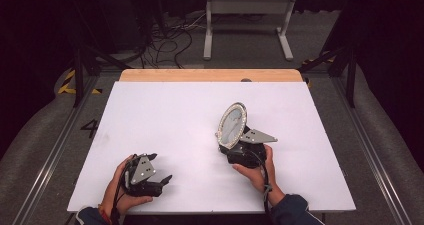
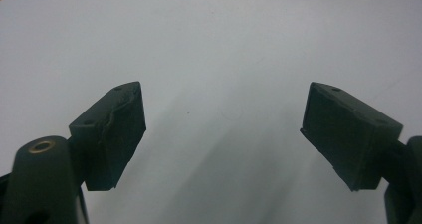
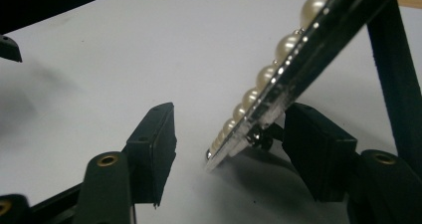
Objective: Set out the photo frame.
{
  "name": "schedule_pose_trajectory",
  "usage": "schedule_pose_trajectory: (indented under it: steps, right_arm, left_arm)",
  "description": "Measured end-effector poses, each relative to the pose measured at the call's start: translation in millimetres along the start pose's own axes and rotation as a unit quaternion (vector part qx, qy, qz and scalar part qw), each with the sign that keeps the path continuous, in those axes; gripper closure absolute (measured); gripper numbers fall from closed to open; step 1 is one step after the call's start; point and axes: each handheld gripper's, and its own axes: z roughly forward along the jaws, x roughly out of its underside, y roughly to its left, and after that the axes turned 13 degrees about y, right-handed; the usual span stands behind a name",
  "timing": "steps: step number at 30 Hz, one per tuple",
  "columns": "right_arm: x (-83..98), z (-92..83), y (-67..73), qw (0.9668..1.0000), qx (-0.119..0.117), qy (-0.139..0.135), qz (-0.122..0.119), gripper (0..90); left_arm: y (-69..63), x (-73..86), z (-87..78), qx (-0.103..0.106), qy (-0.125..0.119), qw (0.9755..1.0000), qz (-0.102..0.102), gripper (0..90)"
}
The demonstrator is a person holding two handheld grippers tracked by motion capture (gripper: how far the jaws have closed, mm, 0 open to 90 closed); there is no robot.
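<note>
On the white table (image 1: 165,115), toward its right half, an oval mirror (image 1: 232,125) rimmed with pearls stands tilted on its edge — its lower rim sits between the jaws of my right gripper (image 3: 226,149). Those jaws are parted: the left pad stands clear of the pearl side, while the right pad is just beside the mirror's back near a small hinge; I cannot tell whether it touches. My left gripper (image 2: 224,129) rests well apart near the table's front-left edge — jaws spread wide over bare white surface, holding nothing.
</note>
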Motion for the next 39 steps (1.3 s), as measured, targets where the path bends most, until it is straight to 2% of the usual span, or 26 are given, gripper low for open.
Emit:
schedule_pose_trajectory:
  steps: [6,9,10,11,15,28,31,39]
  right_arm:
    - [-2.9,7.4,2.2,1.0000,-0.005,0.001,0.002,40.5]
    - [-2.7,8.5,1.5,1.0000,0.000,-0.002,0.008,47.6]
    - [-2.2,8.0,0.6,0.9999,-0.003,-0.004,0.016,50.9]
    - [-2.2,8.0,0.6,0.9999,-0.003,-0.004,0.016,50.9]
    - [-0.3,5.3,-4.0,0.9996,-0.006,-0.006,0.025,60.3]
    - [0.7,-1.3,-6.8,0.9993,-0.028,0.017,0.020,68.1]
    - [1.1,-4.5,-8.5,0.9989,-0.037,0.026,0.017,69.8]
    - [4.0,-11.6,-11.6,0.9977,-0.054,0.038,0.012,71.8]
  left_arm:
    - [-0.2,4.8,-1.8,-0.001,0.007,0.9999,-0.008,17.5]
    - [-0.2,4.7,-0.4,0.001,0.011,0.9999,-0.006,17.4]
    - [-0.2,4.7,-0.4,0.001,0.011,0.9999,-0.006,17.4]
    - [-0.3,4.4,0.4,0.002,0.010,0.9999,-0.006,17.4]
    - [-0.4,1.7,3.3,0.005,0.013,0.9999,0.000,17.3]
    - [-0.2,-3.3,6.1,0.012,0.013,0.9998,0.006,16.9]
    - [-0.5,-6.1,3.6,0.021,0.002,0.9998,0.000,16.9]
    - [0.9,-8.7,2.5,0.023,-0.004,0.9997,0.001,16.6]
